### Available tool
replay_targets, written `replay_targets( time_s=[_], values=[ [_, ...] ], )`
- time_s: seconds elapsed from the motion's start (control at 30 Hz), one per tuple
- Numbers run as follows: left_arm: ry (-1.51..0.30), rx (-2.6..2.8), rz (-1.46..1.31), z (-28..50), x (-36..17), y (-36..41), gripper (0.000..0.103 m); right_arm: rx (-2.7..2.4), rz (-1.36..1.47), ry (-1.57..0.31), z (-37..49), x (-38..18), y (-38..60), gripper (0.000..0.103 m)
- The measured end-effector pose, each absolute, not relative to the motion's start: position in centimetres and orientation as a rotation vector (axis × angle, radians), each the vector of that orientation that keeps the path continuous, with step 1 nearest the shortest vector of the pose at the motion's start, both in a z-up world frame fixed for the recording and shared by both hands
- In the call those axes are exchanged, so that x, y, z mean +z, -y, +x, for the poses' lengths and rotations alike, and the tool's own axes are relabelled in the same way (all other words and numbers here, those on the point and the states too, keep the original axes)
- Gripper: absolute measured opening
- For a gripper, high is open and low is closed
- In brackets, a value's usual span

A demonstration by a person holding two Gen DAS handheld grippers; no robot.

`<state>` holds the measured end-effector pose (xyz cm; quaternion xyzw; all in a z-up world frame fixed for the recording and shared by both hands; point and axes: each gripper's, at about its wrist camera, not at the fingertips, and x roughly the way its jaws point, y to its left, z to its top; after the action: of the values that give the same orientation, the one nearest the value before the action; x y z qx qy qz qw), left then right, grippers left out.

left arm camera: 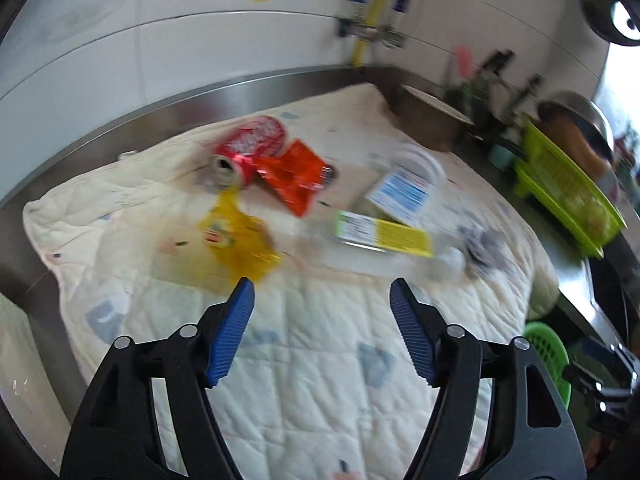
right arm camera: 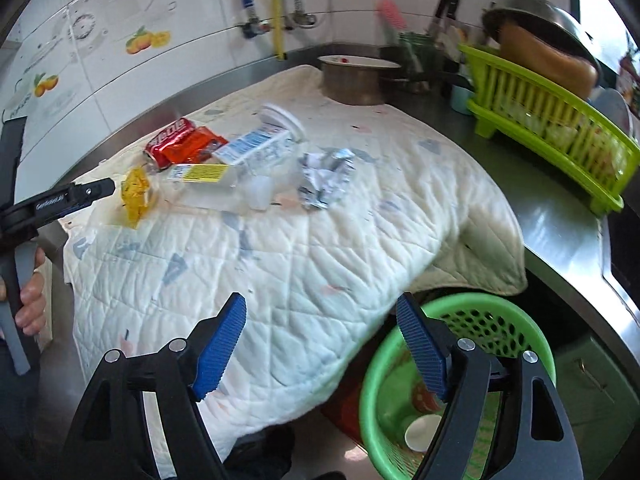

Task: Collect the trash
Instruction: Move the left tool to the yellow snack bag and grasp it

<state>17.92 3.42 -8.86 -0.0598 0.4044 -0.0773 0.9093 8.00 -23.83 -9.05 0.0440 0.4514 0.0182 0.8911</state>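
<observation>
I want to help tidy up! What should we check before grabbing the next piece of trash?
1. Left tongs open and empty: ok.
2. Right tongs open and empty: ok.
3. Green basket within view and open on top, a paper cup already inside: ok.
4. Trash still on the quilt: red can, orange wrapper, yellow wrapper, boxes, crumpled foil: not ok, lots left.
5. Nearest piece clear to grab: the yellow wrapper lies apart at the pile's near edge: ok.
6. Left view sharp enough to aim: blurred: not ok.
</observation>
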Motion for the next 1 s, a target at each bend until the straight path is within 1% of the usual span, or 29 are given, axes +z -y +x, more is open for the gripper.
replay_targets(
  time_s=[0.2,0.27,0.43,0.67,0.73,0.77,0.8,0.83,0.9,1.0],
  values=[
    [-0.885,-0.05,-0.206,21.6,-10.5,-7.4,0.074,0.101,0.059,-0.932,11.0,-9.1,21.0,0.076],
    [-0.9,-0.032,-0.231,22.7,-11.2,-8.0,0.074,0.119,0.051,-0.929,11.9,-9.1,20.5,0.078],
    [-0.96,-0.013,-0.314,25.2,-13.1,-8.7,0.074,0.138,0.032,-0.931,14.3,-9.3,19.8,0.078],
    [-1.027,-0.006,-0.389,27.8,-15.7,-9.6,0.074,0.111,0.072,-0.934,17.5,-9.6,21.0,0.079],
    [-1.032,-0.018,-0.401,28.0,-16.1,-9.6,0.072,0.096,0.087,-0.932,18.2,-9.8,21.6,0.08],
    [-1.031,-0.026,-0.408,28.0,-16.1,-9.6,0.069,0.086,0.098,-0.931,18.5,-9.9,22.1,0.08],
    [-1.03,-0.037,-0.413,28.1,-16.2,-9.7,0.064,0.077,0.111,-0.932,18.8,-10.0,22.5,0.08],
    [-1.034,-0.048,-0.416,28.2,-16.3,-9.7,0.062,0.068,0.126,-0.935,19.1,-10.2,23.0,0.08],
    [-1.035,-0.074,-0.425,28.4,-16.4,-9.8,0.049,0.059,0.165,-0.945,19.8,-10.6,23.8,0.08],
    [-1.033,-0.098,-0.429,28.4,-16.6,-9.9,0.037,0.046,0.213,-0.952,20.8,-11.1,25.0,0.08]
  ],
)
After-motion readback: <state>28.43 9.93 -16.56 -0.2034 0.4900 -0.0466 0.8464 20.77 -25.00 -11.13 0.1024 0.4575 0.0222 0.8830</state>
